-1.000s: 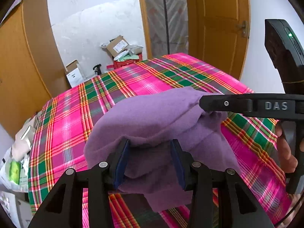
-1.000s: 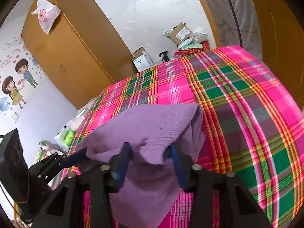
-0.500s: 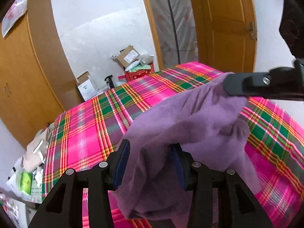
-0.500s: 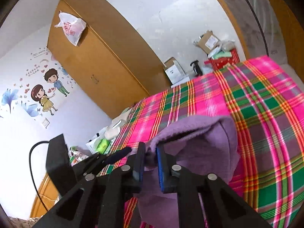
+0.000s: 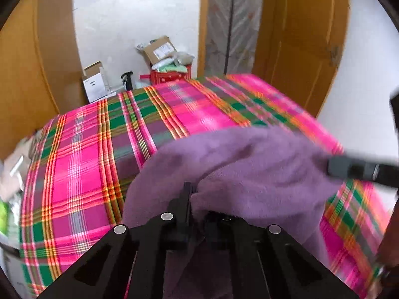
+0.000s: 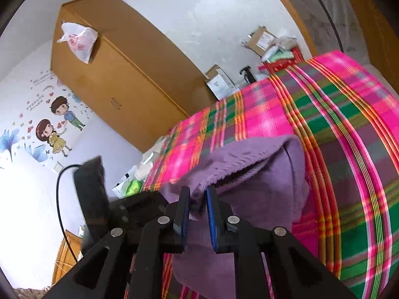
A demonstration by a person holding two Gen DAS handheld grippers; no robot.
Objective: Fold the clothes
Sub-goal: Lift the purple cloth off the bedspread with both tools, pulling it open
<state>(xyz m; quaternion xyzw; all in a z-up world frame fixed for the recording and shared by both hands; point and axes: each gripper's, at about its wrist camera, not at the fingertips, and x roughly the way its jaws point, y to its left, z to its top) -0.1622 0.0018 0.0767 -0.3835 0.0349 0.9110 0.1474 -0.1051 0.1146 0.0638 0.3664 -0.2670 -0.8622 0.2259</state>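
The left gripper (image 5: 193, 194) has its jaws pressed together on a fold of 1 purple fleece garment (image 5: 249, 169), which bunches over the fingers and hides the right one. The right gripper (image 6: 198, 206) has its 2 blue-padded jaws clamped on another fold of the same garment (image 6: 261, 189), a narrow strip of fabric showing between them. The garment hangs bunched between the 2 grippers, above and partly draped on a bed with a pink, green and orange plaid cover (image 5: 82, 174). In the left view the right gripper (image 5: 359, 170) shows blurred at the garment's right edge; in the right view the left gripper's black body (image 6: 119, 209) sits just beside the right one, with a black cable (image 6: 58, 199) looping from it.

Beyond the bed's far end, against the white wall, stand 2 open cardboard boxes: a white one (image 5: 96, 82) on the floor, contents not visible, and a brown one (image 5: 159, 48) resting on a red basket (image 5: 172, 76) stuffed with pale packets. A small black spray bottle (image 5: 127, 79) stands between the white box and the basket. 1 tall wooden wardrobe (image 6: 117, 82) carries a white plastic bag (image 6: 78, 41) on top. 2 cartoon figure stickers (image 6: 58, 122) decorate the lilac wall. A wooden door (image 5: 306, 37) stands right of the bed. Bags and clutter (image 6: 134, 185) lie at the bed's left side, too blurred to count
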